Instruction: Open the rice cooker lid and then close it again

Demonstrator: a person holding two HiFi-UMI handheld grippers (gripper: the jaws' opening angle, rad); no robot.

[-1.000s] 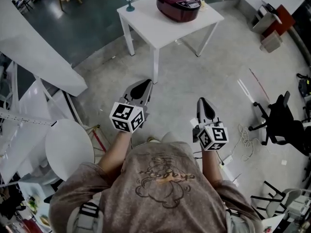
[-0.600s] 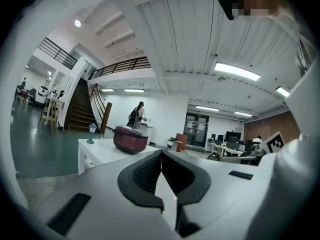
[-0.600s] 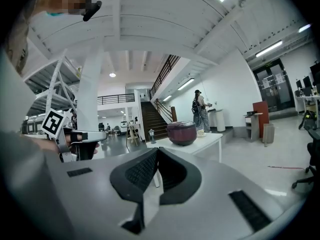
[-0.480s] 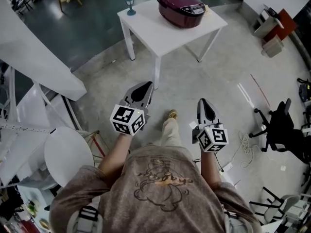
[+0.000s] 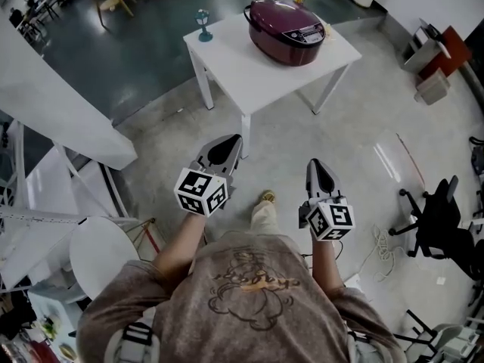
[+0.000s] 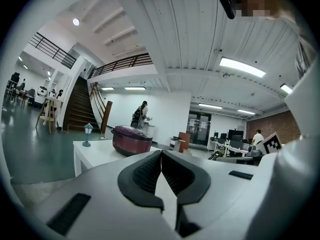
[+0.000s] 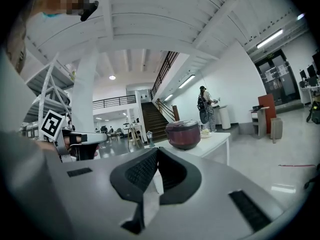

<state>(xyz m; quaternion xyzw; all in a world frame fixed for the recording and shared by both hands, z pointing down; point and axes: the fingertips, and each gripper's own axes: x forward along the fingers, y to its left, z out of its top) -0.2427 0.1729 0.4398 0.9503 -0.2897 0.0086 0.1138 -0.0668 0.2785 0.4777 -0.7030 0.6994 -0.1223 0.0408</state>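
Observation:
The maroon rice cooker (image 5: 286, 21) stands lid down on a white table (image 5: 257, 63), far ahead of me. Both grippers are held in the air in front of my body, well short of the table. The left gripper (image 5: 228, 145) has its jaws together and holds nothing. The right gripper (image 5: 316, 165) is likewise shut and empty. The left gripper view looks over its closed pads (image 6: 150, 171) at the rice cooker (image 6: 131, 140) and table (image 6: 92, 153). In the right gripper view the rice cooker (image 7: 183, 134) sits beyond the closed pads (image 7: 142, 169).
A small teal lamp figure (image 5: 203, 25) stands on the table's left corner. A black office chair (image 5: 437, 219) and floor cables (image 5: 382, 229) lie to the right, a round white table (image 5: 98, 254) and a white staircase (image 5: 64, 89) to the left. A person (image 6: 141, 115) stands behind the table.
I have walked toward the table: it and the cooker sit lower and larger in the head view. Both grippers stay shut in front of my body.

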